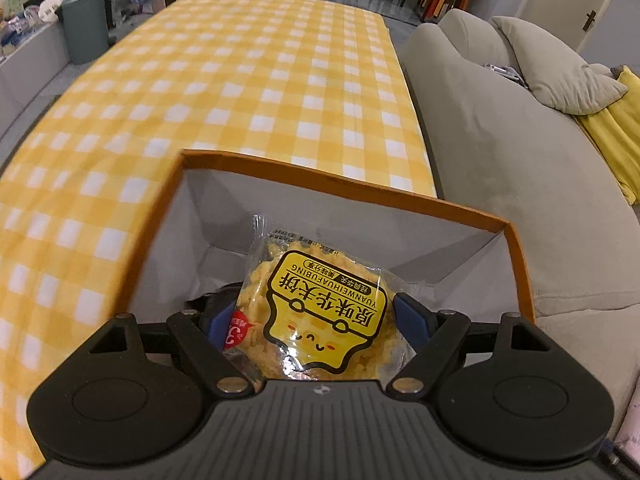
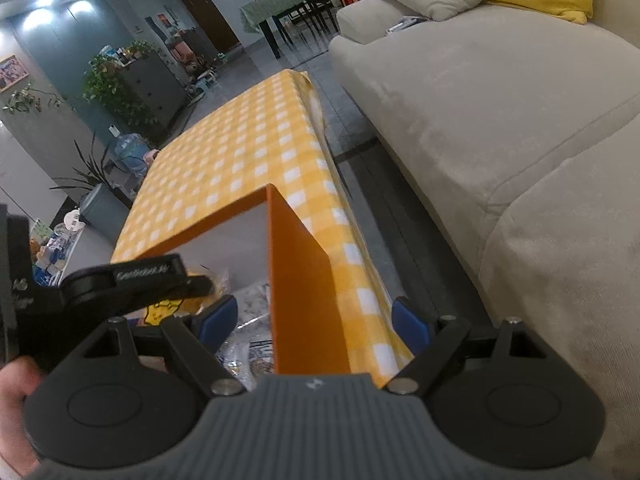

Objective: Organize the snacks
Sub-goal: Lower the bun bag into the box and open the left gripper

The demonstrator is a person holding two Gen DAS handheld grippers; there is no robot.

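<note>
The left hand-held gripper [image 1: 318,320] is clamped on a round waffle snack [image 1: 316,316] in crinkly clear wrap, its yellow label reading upside down, its lower edge hidden by the gripper body. It hangs inside the orange box [image 1: 320,184], white-walled cardboard on the checked counter [image 1: 240,80]. The right hand-held gripper [image 2: 316,322] stands apart, straddling the box's wall; blurred packets lie below.

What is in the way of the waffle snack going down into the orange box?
Nothing visible. The left hand-held gripper holds the waffle snack over the open box, with bare white inside below it. The right wrist view shows other packets on the box floor, not blocking it.
</note>
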